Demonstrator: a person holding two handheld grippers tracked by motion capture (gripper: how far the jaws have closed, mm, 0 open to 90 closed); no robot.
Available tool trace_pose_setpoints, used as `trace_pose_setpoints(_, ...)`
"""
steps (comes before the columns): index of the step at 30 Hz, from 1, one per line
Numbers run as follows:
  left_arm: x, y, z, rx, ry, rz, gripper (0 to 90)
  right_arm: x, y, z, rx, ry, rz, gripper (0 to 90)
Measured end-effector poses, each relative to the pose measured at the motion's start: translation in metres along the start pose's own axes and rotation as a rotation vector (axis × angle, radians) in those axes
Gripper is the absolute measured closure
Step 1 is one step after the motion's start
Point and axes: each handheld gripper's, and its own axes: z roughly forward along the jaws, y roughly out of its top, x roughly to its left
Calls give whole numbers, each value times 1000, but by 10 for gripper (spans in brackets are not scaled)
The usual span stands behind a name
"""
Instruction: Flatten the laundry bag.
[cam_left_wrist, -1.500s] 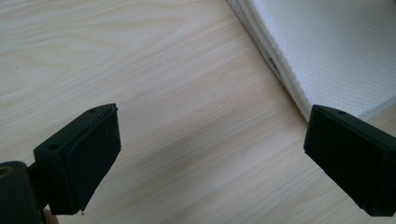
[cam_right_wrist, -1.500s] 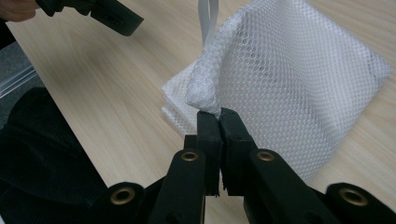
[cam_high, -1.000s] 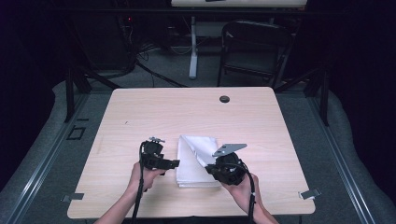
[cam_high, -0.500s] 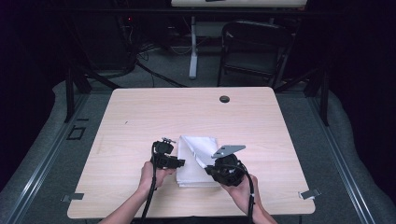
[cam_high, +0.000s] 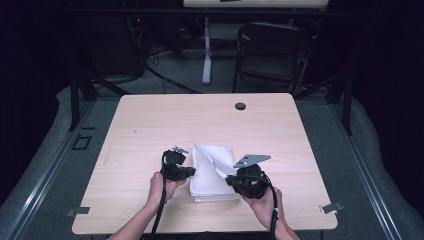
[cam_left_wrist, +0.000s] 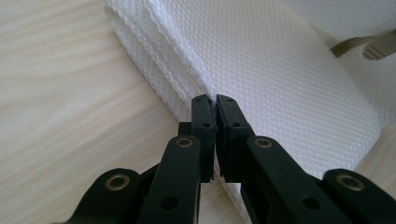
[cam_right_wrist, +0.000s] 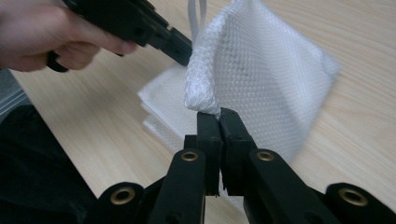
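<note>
A folded white cloth (cam_high: 212, 172) lies on the wooden table (cam_high: 150, 125) near its front edge. My left gripper (cam_high: 192, 171) sits at the cloth's left edge; its jaws have just been closing and now stand shut on a layer of the cloth (cam_left_wrist: 280, 70) at that edge, tips (cam_left_wrist: 215, 100) together. My right gripper (cam_high: 229, 179) is at the cloth's right side, shut on a bunched corner of the cloth (cam_right_wrist: 261, 70) that it holds raised off the pile, tips (cam_right_wrist: 215, 114) pinching the fold. In the right gripper view, the left gripper (cam_right_wrist: 183, 50) touches the same fold.
A small black round cap (cam_high: 240, 106) is set in the table near its far edge. A dark chair (cam_high: 272, 50) and a desk leg stand beyond the table. Bare wood lies to the left, right and far side of the cloth.
My left gripper has shifted right to the cloth's left edge and its jaws have closed there. The right gripper has stayed put with the raised corner.
</note>
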Motion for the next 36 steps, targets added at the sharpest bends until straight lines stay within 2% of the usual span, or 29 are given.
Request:
trace_pose_setpoints(2, 0, 3, -6, -20, -2, 2, 870, -3, -1, -2, 2, -5, 6, 882)
trace_pose_setpoints(3, 1, 4, -9, -23, 7, 18, 870, -6, -1, -3, 0, -16, 11, 882)
trace_pose_setpoints(6, 4, 7, -18, -47, -4, 8, 870, -16, -4, -7, 3, -51, 60, 881)
trace_pose_setpoints(8, 6, 8, -24, -55, -9, 5, 870, -18, -5, -7, 3, -62, 67, 881)
trace_pose_setpoints(12, 6, 10, -29, -83, -20, -6, 870, -24, -6, -4, 40, -57, 83, 857)
trace_pose_setpoints(14, 3, 11, -30, -89, -26, 1, 870, -22, -4, -4, 44, -50, 71, 794)
trace_pose_setpoints(15, 1, 12, -30, -92, -30, 3, 870, -20, -3, -3, 49, -47, 49, 751)
trace_pose_setpoints(18, -4, 13, -31, -101, -36, 14, 870, -12, 1, -4, 44, -38, 21, 597)
trace_pose_setpoints(19, -6, 13, -31, -107, -39, 16, 870, -10, 3, -4, 36, -46, 20, 569)
trace_pose_setpoints(20, -7, 13, -31, -108, -37, 18, 869, -8, 5, -4, 40, -73, 0, 521)
trace_pose_setpoints(22, -9, 14, -31, -106, -41, 26, 869, -6, 11, -6, 37, -124, -30, 503)
trace_pose_setpoints(23, -9, 14, -31, -102, -52, 28, 869, -6, 11, -6, 37, -124, -30, 503)
trace_pose_setpoints(26, -11, 14, -29, -111, -49, 35, 868, -6, 21, -8, 23, -173, -67, 555)
trace_pose_setpoints(29, -10, 14, -27, -107, -60, 40, 863, -11, 26, -6, 34, -181, -73, 785)
trace_pose_setpoints(31, -8, 14, -25, -106, -74, 38, 850, -20, 23, -5, 43, -179, -37, 844)
trace_pose_setpoints(32, -8, 14, -24, -104, -83, 30, 806, -30, 20, -5, 54, -166, 11, 854)
trace_pose_setpoints(33, -7, 14, -23, -98, -84, 28, 806, -30, 20, -5, 54, -166, 11, 854)
trace_pose_setpoints(36, -7, 14, -20, -86, -101, 27, 701, -47, 14, -6, 51, -155, 79, 857)
